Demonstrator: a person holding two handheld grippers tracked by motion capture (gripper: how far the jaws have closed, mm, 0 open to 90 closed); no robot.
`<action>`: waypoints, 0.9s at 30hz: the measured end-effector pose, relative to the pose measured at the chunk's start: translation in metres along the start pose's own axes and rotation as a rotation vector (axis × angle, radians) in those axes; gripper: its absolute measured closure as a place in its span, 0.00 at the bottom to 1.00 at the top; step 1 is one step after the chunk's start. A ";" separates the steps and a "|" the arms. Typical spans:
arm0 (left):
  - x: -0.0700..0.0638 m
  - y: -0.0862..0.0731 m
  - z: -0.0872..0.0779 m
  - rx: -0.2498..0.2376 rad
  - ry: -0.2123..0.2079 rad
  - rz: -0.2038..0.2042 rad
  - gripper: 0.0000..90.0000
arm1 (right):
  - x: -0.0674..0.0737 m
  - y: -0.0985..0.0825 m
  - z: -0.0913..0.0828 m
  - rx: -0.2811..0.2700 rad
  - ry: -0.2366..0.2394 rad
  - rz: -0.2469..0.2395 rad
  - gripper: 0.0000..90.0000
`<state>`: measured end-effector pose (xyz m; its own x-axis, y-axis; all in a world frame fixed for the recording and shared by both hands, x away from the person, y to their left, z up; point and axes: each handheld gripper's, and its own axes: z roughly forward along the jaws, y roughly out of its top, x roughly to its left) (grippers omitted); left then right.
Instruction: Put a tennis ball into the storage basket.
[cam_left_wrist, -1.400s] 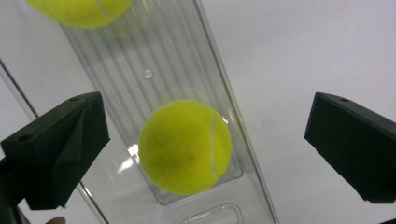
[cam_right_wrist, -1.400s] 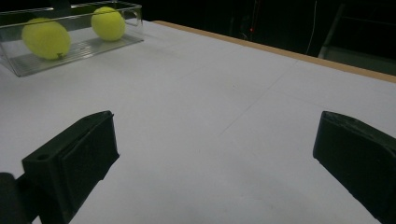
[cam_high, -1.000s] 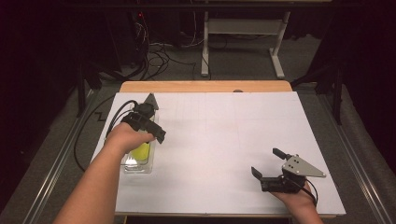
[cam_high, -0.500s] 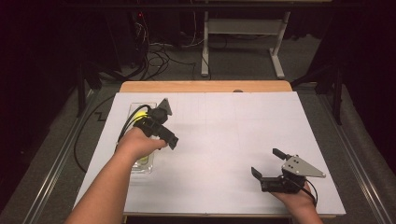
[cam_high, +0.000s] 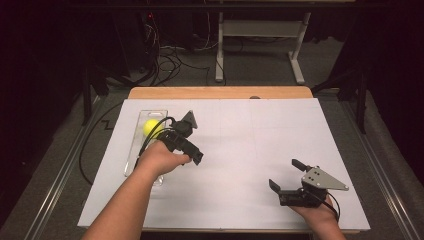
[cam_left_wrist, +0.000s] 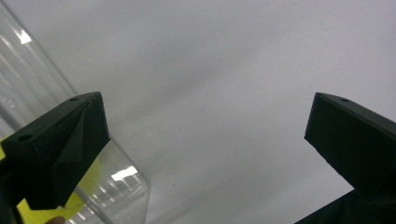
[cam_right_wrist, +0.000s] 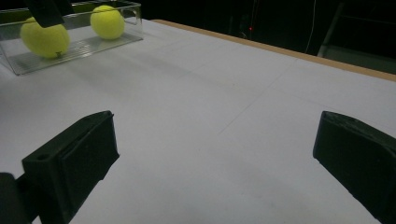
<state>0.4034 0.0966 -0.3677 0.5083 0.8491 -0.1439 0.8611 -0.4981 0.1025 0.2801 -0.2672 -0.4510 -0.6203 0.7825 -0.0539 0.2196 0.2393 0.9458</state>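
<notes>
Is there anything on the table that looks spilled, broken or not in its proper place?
Nothing stands out. The clear tray lies flat on the white table with both tennis balls inside it. The left gripper and right gripper are open and hold nothing.

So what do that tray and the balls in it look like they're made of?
The tray looks like clear hard plastic: see-through walls, ribbed floor, bright glints. The two balls look like felt-covered tennis balls: matte yellow-green fuzz, with what may be a faint seam.
</notes>
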 end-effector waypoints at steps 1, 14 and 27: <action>-0.001 0.001 0.001 0.001 -0.003 0.003 0.01 | 0.000 0.000 0.000 -0.001 -0.001 0.002 0.00; -0.013 0.002 0.015 -0.036 -0.051 0.039 0.01 | 0.001 0.000 0.001 0.004 0.000 0.000 0.00; -0.035 0.003 0.045 -0.044 -0.064 0.092 0.01 | 0.001 0.000 0.002 0.007 0.004 -0.003 0.00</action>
<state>0.3889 0.0579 -0.4071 0.5865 0.7862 -0.1946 0.8098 -0.5642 0.1611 0.2809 -0.2654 -0.4521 -0.6239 0.7796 -0.0554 0.2230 0.2455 0.9434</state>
